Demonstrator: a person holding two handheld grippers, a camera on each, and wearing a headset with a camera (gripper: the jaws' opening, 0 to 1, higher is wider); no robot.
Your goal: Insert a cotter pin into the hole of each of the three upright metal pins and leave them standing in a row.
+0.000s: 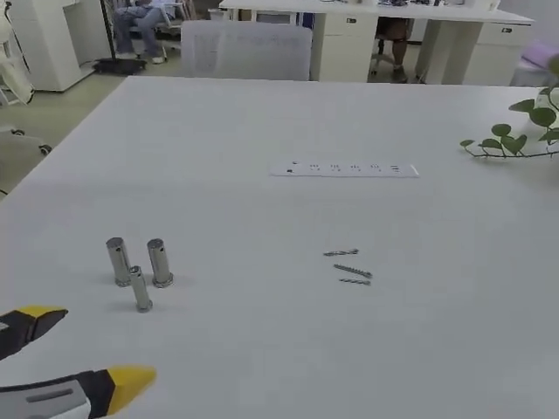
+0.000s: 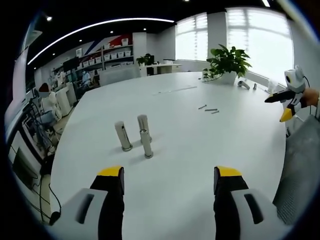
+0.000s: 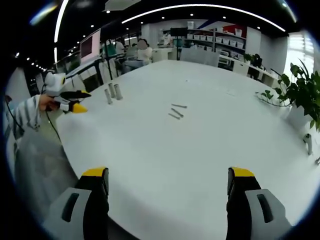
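Three metal pins (image 1: 159, 262) stand upright on a wide table (image 1: 262, 367) in the lower left of the head view. Two are side by side, and the third is just below and between them. Three cotter pins (image 1: 353, 271) lie close together right of centre, well apart from the metal pins. A power strip (image 1: 345, 169) lies above them, mid-frame. A plant (image 1: 524, 131) reaches in at the right edge. The left gripper (image 1: 109, 345) sits in the bottom left corner, below the metal pins.

table (image 1: 262, 358) open between metal pins (image 1: 139, 281), cotter pins (image 1: 352, 271)

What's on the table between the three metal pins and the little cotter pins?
Nothing: in the head view, bare table lies between the metal pins and the cotter pins.
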